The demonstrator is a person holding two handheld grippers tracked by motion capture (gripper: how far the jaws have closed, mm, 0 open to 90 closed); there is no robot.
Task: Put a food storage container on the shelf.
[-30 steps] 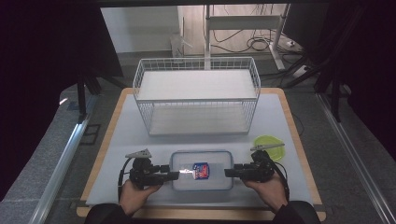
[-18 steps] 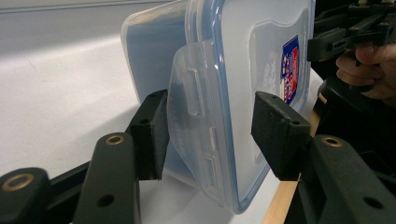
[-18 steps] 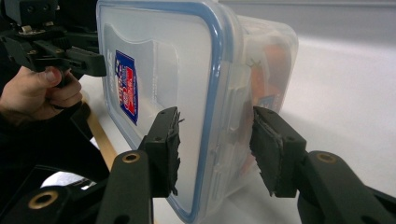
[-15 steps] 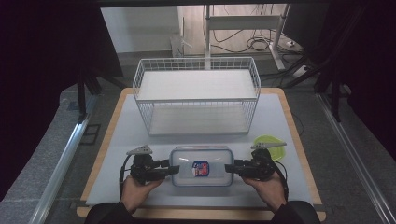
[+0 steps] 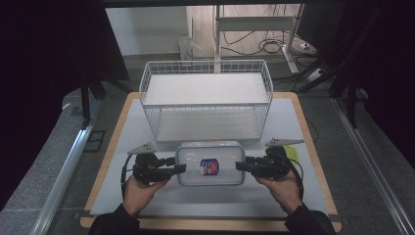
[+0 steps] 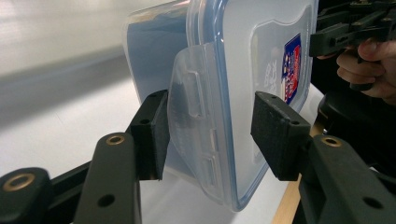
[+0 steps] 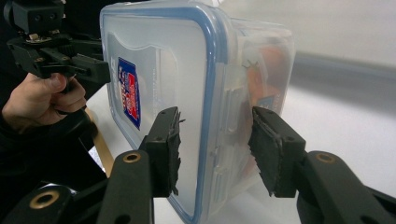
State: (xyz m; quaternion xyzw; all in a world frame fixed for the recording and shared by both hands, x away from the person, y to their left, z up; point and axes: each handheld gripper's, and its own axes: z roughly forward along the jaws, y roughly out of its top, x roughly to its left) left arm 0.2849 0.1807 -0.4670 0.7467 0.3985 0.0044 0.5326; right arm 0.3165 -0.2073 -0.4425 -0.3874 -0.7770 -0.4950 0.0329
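Observation:
A clear plastic container (image 5: 210, 164) with a blue-sealed lid and a red-and-blue label hangs level between my two grippers, off the white mat. My left gripper (image 5: 182, 168) grips its left end. In the left gripper view the pads (image 6: 149, 135) press on the latch flap and lid of the container (image 6: 243, 70). My right gripper (image 5: 240, 165) grips the other end. Its jaws have just been closing, and in the right gripper view its pads (image 7: 166, 149) clamp the lid and base of the container (image 7: 163, 70). Something orange shows inside.
A white wire basket (image 5: 205, 122) stands just behind the container, mid-table. A small yellow-green object (image 5: 292, 151) lies by my right hand. The white mat (image 5: 147, 196) sits on a wooden board whose front edge (image 5: 210, 224) is near my forearms.
Both grippers have risen together with the container between them, so it now hangs above the mat and looks larger from above.

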